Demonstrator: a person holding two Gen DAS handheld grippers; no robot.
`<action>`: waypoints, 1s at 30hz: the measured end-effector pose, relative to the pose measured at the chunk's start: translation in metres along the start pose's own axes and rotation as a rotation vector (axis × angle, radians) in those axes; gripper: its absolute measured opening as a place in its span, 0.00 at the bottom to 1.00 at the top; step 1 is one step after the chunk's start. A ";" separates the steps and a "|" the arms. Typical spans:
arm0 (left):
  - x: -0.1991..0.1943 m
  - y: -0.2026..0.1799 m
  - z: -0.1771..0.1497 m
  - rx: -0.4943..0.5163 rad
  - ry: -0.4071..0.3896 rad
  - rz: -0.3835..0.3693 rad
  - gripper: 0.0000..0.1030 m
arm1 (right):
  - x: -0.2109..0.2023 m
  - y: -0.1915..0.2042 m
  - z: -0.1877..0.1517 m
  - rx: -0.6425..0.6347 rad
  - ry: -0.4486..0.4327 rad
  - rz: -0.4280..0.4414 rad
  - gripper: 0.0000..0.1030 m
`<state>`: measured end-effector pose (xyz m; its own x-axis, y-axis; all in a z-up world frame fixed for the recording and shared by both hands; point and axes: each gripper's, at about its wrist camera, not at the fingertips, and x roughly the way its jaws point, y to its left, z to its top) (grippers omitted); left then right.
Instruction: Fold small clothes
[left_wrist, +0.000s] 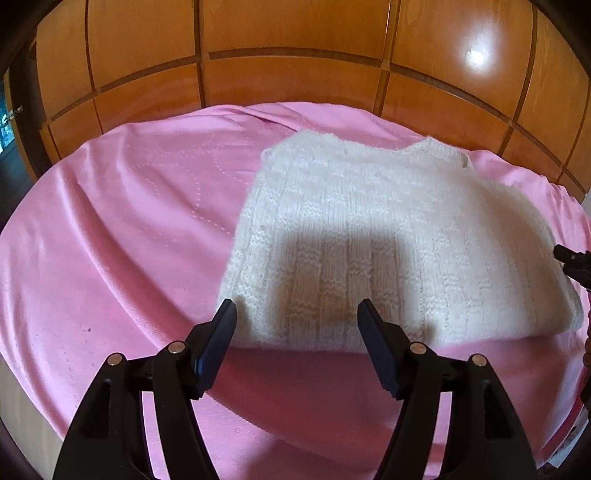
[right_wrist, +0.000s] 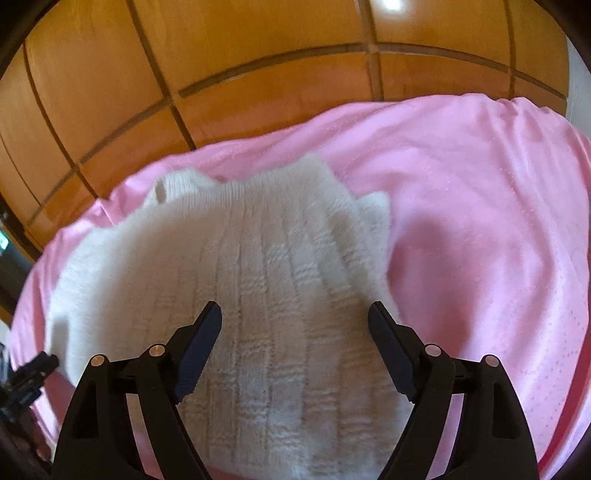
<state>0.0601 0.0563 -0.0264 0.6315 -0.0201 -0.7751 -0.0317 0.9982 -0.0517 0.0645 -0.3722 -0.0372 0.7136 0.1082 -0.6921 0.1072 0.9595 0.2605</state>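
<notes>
A small white knitted sweater (left_wrist: 362, 236) lies folded on a pink cloth (left_wrist: 129, 229); its neckline is at the far side. It also shows in the right wrist view (right_wrist: 266, 280), bulging under the camera. My left gripper (left_wrist: 297, 314) is open and empty, hovering over the sweater's near left edge. My right gripper (right_wrist: 295, 317) is open and empty, just above the sweater's middle. The right gripper's tip shows at the left wrist view's right edge (left_wrist: 572, 258); the left gripper's tip shows at the right wrist view's lower left (right_wrist: 33, 369).
The pink cloth (right_wrist: 480, 229) covers the whole surface and is wrinkled at the left. A wooden panelled wall (left_wrist: 295, 48) stands close behind it. The cloth's front edge hangs down near me.
</notes>
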 end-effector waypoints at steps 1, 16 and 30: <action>-0.002 -0.001 0.001 -0.002 -0.006 0.002 0.66 | -0.002 -0.004 0.002 0.012 -0.005 0.002 0.86; -0.009 -0.028 0.012 -0.006 0.017 -0.250 0.68 | 0.028 -0.082 0.011 0.318 0.058 0.252 0.83; 0.033 -0.046 0.012 0.016 0.117 -0.257 0.68 | 0.024 -0.032 -0.017 0.193 0.158 0.382 0.32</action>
<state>0.0919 0.0104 -0.0420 0.5237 -0.2781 -0.8052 0.1305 0.9603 -0.2467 0.0666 -0.3957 -0.0735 0.6147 0.4972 -0.6124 -0.0053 0.7790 0.6271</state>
